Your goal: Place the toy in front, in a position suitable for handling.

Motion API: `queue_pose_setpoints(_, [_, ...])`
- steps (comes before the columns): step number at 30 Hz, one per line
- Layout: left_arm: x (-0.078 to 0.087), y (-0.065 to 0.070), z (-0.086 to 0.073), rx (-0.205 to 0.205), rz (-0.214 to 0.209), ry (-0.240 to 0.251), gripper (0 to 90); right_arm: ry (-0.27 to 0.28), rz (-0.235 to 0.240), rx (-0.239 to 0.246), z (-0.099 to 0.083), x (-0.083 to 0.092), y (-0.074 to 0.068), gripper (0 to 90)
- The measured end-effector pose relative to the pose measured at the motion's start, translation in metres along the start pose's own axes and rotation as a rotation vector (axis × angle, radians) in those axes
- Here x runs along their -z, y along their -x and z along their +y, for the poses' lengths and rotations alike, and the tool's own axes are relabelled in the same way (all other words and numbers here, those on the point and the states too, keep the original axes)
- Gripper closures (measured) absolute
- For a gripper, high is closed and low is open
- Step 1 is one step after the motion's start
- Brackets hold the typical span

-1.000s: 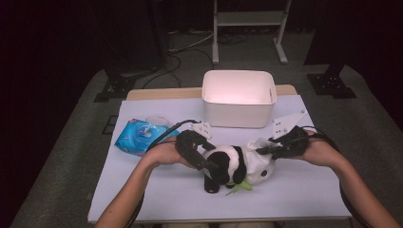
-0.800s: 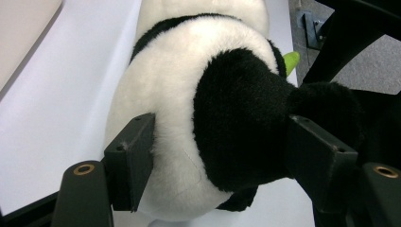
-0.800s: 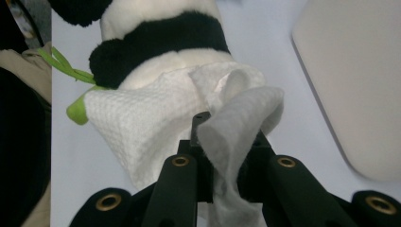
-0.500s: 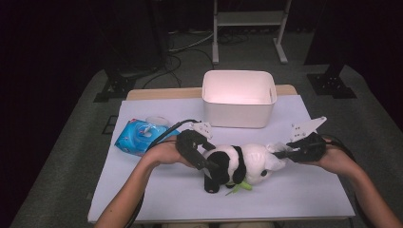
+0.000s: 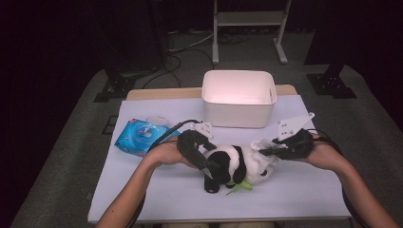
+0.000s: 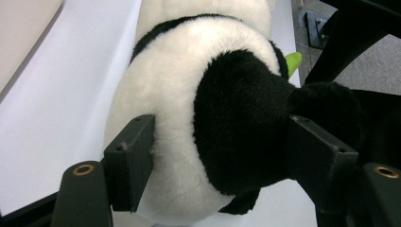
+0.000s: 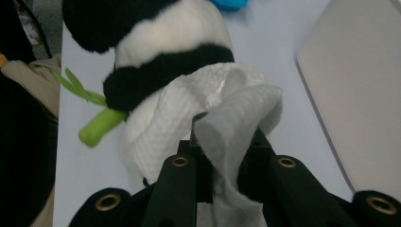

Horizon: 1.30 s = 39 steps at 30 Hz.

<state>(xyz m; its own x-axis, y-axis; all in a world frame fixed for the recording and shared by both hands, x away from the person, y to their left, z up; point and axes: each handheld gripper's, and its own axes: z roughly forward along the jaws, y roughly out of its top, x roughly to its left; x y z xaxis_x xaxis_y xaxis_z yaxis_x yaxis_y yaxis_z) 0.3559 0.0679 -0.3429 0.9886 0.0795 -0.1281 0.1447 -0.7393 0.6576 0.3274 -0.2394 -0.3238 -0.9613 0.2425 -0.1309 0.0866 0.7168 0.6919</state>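
Table under the white bin carries a panda lying near its front edge, the left gripper clamped around its middle, the right gripper nipping a white wipe pressed against its end.

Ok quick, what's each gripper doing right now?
Left gripper: closed on the panda toy.
Right gripper: closed on a white wipe.

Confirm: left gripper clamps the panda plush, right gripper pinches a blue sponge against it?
Not a blue sponge. The right gripper pinches a white wipe, seen in the right gripper view. The left gripper does clamp the panda plush.
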Motion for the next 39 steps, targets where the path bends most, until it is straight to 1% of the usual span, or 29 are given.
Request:
queue_pose_setpoints(1, [0.000, 0.000, 0.000, 0.000, 0.000, 0.000, 28.7, 0.000, 0.000, 0.000, 0.000, 0.000, 0.000, 78.5])
queue_pose_setpoints(2, [-0.001, 0.000, 0.000, 0.003, 0.000, 0.003, 28.7, -0.002, 0.012, 0.015, 0.009, -0.006, -0.002, 78.5])
queue_pose_setpoints(3, [-0.001, 0.000, 0.000, 0.003, 0.000, 0.003, 28.7, -0.002, 0.012, 0.015, 0.009, -0.006, -0.002, 78.5])
queue_pose_setpoints(4, [-0.002, 0.001, 0.001, 0.000, 0.003, 0.004, 28.7, 0.001, 0.033, 0.030, 0.018, -0.013, -0.003, 78.5])
queue_pose_setpoints(5, [-0.002, 0.001, 0.001, 0.000, 0.003, 0.004, 28.7, 0.001, 0.033, 0.030, 0.018, -0.013, -0.003, 78.5])
queue_pose_setpoints(6, [-0.003, 0.001, 0.001, -0.004, 0.003, 0.001, 28.7, -0.007, 0.047, 0.045, 0.024, -0.020, -0.003, 78.5])
queue_pose_setpoints(8, [-0.005, 0.002, 0.003, -0.004, 0.006, 0.002, 28.7, -0.014, 0.063, 0.050, 0.029, -0.027, -0.005, 78.5])
queue_pose_setpoints(10, [-0.006, 0.002, 0.004, -0.010, 0.007, -0.001, 28.7, -0.024, 0.077, 0.067, 0.034, -0.035, -0.005, 78.5])
queue_pose_setpoints(12, [-0.008, 0.002, 0.006, -0.007, 0.013, -0.013, 28.7, -0.029, 0.088, 0.082, 0.039, -0.041, -0.007, 78.5])
queue_pose_setpoints(15, [-0.008, 0.000, 0.006, -0.007, 0.012, -0.014, 28.7, -0.028, 0.090, 0.084, 0.044, -0.043, -0.007, 78.5])
queue_pose_setpoints(18, [-0.010, -0.001, 0.008, -0.009, 0.010, -0.016, 28.7, -0.005, 0.103, 0.091, 0.052, -0.045, -0.007, 78.5])
queue_pose_setpoints(19, [-0.010, -0.001, 0.008, -0.009, 0.010, -0.016, 28.6, -0.005, 0.103, 0.091, 0.052, -0.045, -0.007, 78.5])
queue_pose_setpoints(22, [-0.011, -0.001, 0.010, -0.010, 0.010, -0.016, 28.6, 0.018, 0.119, 0.093, 0.059, -0.049, -0.009, 78.4])
queue_pose_setpoints(25, [-0.011, -0.001, 0.010, -0.010, 0.010, -0.014, 28.5, 0.025, 0.127, 0.095, 0.062, -0.051, -0.010, 78.1])
queue_pose_setpoints(26, [-0.011, -0.002, 0.009, -0.011, 0.011, -0.009, 28.6, 0.027, 0.134, 0.105, 0.066, -0.054, -0.012, 78.0])
queue_pose_setpoints(29, [-0.010, -0.003, 0.007, -0.011, 0.008, 0.000, 28.6, 0.028, 0.138, 0.114, 0.068, -0.055, -0.013, 78.1])
queue_pose_setpoints(30, [-0.010, -0.003, 0.005, -0.004, 0.003, 0.011, 28.6, 0.026, 0.136, 0.116, 0.068, -0.055, -0.012, 78.0])
queue_pose_setpoints(32, [-0.010, -0.003, 0.004, -0.004, 0.002, 0.017, 28.6, 0.028, 0.137, 0.107, 0.067, -0.054, -0.012, 78.1])
queue_pose_setpoints(34, [-0.010, -0.003, 0.004, -0.003, 0.004, 0.015, 28.6, 0.031, 0.138, 0.107, 0.066, -0.054, -0.012, 78.1])
queue_pose_setpoints(36, [-0.010, -0.002, 0.006, -0.005, 0.008, 0.006, 28.6, 0.030, 0.136, 0.118, 0.067, -0.055, -0.013, 78.1])
queue_pose_setpoints(38, [-0.010, -0.001, 0.007, -0.005, 0.014, 0.001, 28.5, 0.034, 0.142, 0.117, 0.070, -0.057, -0.014, 78.1])
queue_pose_setpoints(39, [-0.010, -0.001, 0.007, -0.002, 0.015, 0.001, 28.5, 0.038, 0.152, 0.114, 0.074, -0.060, -0.015, 78.1])
